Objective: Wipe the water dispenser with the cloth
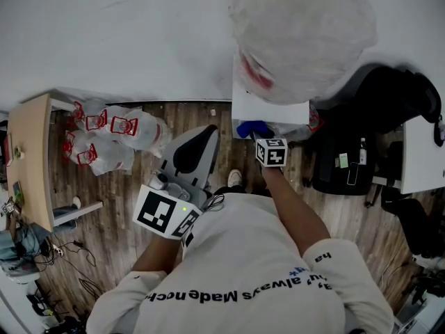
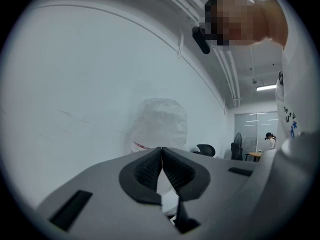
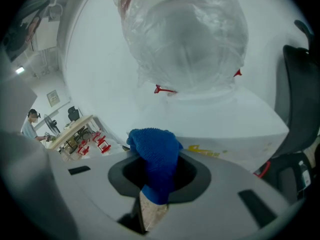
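Person in white printed shirt (image 1: 257, 277) stands on wood-plank floor (image 1: 132, 270), a gripper in each hand. Left gripper (image 1: 207, 132) (image 2: 161, 156) is held low by the person's left side, clenched: ribbed black pads meet tip to tip with nothing between them, aimed up toward the wall. Right gripper (image 1: 256, 134) (image 3: 159, 166) reaches forward, jaws clamped on a bunched blue terry cloth (image 1: 252, 127) (image 3: 156, 149). Cloth sticks up out of the jaws, right at the front edge of the white box-shaped water dispenser (image 1: 268, 106) (image 3: 225, 119), near its left front corner; actual contact can't be confirmed. On the dispenser's top sits a large water bottle wrapped in clear plastic film (image 1: 299, 33) (image 2: 160, 121) (image 3: 190, 34), with a red mark low on the wrap. Left of the dispenser, a cluster of plastic-wrapped bottles with red labels (image 1: 111, 138) lies on the floor beside a light wooden desk (image 1: 31, 158). Right of it, a black office chair (image 1: 389, 110). Plain white wall (image 1: 125, 33) behind.
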### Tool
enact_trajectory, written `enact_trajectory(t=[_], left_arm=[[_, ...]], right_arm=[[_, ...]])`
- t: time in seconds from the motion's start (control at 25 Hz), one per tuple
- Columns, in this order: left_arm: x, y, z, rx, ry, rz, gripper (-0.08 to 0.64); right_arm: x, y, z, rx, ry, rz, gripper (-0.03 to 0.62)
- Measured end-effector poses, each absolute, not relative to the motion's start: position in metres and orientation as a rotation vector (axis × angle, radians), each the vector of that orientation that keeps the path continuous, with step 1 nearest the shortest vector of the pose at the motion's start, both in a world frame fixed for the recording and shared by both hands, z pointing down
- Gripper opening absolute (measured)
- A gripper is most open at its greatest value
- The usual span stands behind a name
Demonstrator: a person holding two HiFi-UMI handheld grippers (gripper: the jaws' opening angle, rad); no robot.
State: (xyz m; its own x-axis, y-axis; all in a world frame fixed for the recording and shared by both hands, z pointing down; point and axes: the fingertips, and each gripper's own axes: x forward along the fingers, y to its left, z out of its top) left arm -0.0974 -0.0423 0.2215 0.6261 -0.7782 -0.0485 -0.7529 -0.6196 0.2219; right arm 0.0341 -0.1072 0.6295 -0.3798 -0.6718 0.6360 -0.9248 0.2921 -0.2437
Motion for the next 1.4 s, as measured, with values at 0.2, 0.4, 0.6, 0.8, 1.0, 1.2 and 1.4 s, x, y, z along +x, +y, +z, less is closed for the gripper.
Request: enact_trajectory(t=[0.2, 0.4, 0.6, 0.8, 1.0, 1.2, 1.4], left_arm=[[-0.088, -0.042, 0.220, 2.673, -1.256, -0.208, 0.020], [-0.078, -0.043, 0.219, 2.681, -1.239, -0.209, 0.020], [-0.069, -0.044, 0.215, 2.689, -1.228, -0.218, 0.020], [-0.062, -0.044, 0.215, 2.693, -1.219, -0.216, 0.020], [-0.051, -0.046, 0.213, 2.701, -1.203, -0.221, 0.020], [-0.039, -0.048, 0.211, 2.708, -1.189, -0.225, 0.020], [-0.027, -0.047, 0.210, 2.715, -1.173, -0.225, 0.020]], right_arm=[[0.052, -0.106, 0.628, 1.453, -2.138, 0.835, 0.091], [0.066, -0.105, 0.628, 1.469, -2.123, 0.833, 0.091], [0.078, -0.104, 0.626, 1.480, -2.114, 0.832, 0.091], [0.092, -0.103, 0.625, 1.499, -2.097, 0.836, 0.091], [0.107, -0.102, 0.625, 1.519, -2.085, 0.846, 0.091], [0.124, -0.101, 0.625, 1.540, -2.068, 0.854, 0.091], [0.144, -0.099, 0.627, 1.569, -2.043, 0.867, 0.092]])
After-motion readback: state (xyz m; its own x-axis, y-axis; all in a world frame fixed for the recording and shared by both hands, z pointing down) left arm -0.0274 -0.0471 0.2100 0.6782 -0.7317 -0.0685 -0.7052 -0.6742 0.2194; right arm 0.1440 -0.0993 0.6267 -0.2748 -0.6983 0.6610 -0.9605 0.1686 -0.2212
